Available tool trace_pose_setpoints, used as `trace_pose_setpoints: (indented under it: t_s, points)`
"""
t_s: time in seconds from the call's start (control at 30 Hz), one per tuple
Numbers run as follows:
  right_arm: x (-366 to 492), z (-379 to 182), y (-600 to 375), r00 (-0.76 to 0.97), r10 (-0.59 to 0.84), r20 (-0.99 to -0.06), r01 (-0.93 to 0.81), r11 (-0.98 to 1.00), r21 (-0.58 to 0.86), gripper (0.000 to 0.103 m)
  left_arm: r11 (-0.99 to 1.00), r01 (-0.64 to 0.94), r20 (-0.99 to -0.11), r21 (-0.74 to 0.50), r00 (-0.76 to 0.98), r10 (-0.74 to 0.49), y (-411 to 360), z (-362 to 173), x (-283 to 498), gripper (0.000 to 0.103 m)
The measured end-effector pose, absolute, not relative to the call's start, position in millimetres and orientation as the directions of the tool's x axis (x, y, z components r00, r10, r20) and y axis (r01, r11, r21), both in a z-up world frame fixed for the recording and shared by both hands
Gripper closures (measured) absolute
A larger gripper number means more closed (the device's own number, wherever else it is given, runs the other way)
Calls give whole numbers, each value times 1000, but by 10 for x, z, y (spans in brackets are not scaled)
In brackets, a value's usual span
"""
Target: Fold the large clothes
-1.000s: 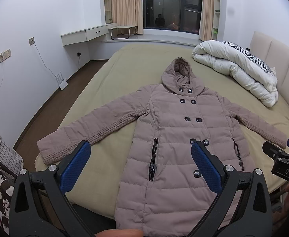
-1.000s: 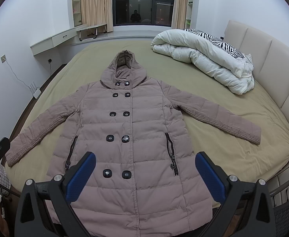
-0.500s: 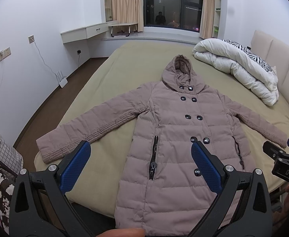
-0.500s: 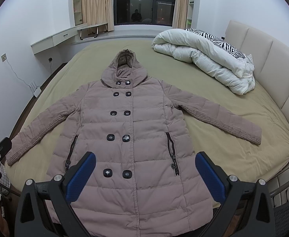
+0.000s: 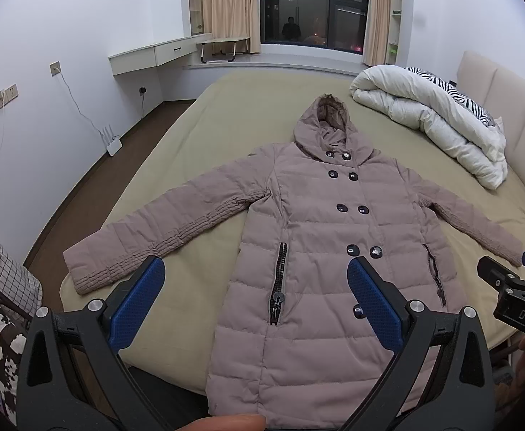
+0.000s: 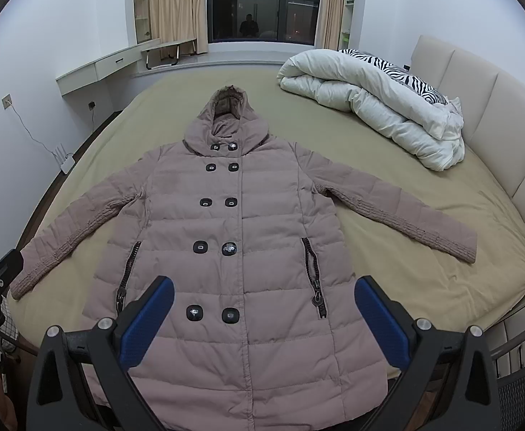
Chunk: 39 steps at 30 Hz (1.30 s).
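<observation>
A long dusty-pink hooded puffer coat point(image 5: 320, 237) lies face up and spread flat on the bed, hood away from me, both sleeves stretched out to the sides; it also shows in the right wrist view point(image 6: 237, 244). Its hem hangs over the near bed edge. My left gripper point(image 5: 255, 276) is open and empty, held above the coat's lower left part. My right gripper point(image 6: 264, 296) is open and empty above the lower front buttons. The right gripper's tip also shows at the right edge of the left wrist view point(image 5: 514, 287).
The bed point(image 5: 226, 115) has an olive sheet and a beige padded headboard point(image 6: 485, 82) on the right. A rolled white duvet with a zebra pillow point(image 6: 377, 100) lies at the far right. A checked bag point(image 5: 7, 280) stands by the left bed corner. A black basket point(image 6: 524, 384) is at right.
Both views have shifted slightly: the coat sits a little farther and lower in frame. Both grippers stay open and empty.
</observation>
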State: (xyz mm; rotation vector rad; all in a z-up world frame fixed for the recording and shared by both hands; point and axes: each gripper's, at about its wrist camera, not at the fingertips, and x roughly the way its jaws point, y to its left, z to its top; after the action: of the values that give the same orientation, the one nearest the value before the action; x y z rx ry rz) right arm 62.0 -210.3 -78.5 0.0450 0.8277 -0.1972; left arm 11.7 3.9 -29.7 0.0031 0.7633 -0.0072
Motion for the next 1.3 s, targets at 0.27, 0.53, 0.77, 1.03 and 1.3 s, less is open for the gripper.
trace_pose_setpoints:
  t_s: [0.27, 0.53, 0.77, 1.03, 1.3]
  points:
    - [559, -931, -2056, 653, -155, -741, 192, 981, -36, 0, 1000, 6, -703, 4, 711, -2, 31, -359, 202, 0]
    - [526, -996, -2262, 666, -116, -737, 213, 976, 39, 0, 1000, -8, -715, -15, 699, -6, -1, -493, 332, 0]
    - [727, -1348, -3584, 728, -45, -684, 372, 864, 340, 0, 993, 82, -800, -85, 589, -118, -138, -980, 656, 0]
    - [554, -2500, -5849, 741, -92, -665, 637, 407, 654, 11, 969, 150, -818, -197, 520, -247, -427, -1600, 1074, 0]
    - [274, -3047, -7012, 786, -201, -585, 608, 83, 789, 27, 967, 84, -830, -241, 498, -250, -699, -1846, 1628, 0]
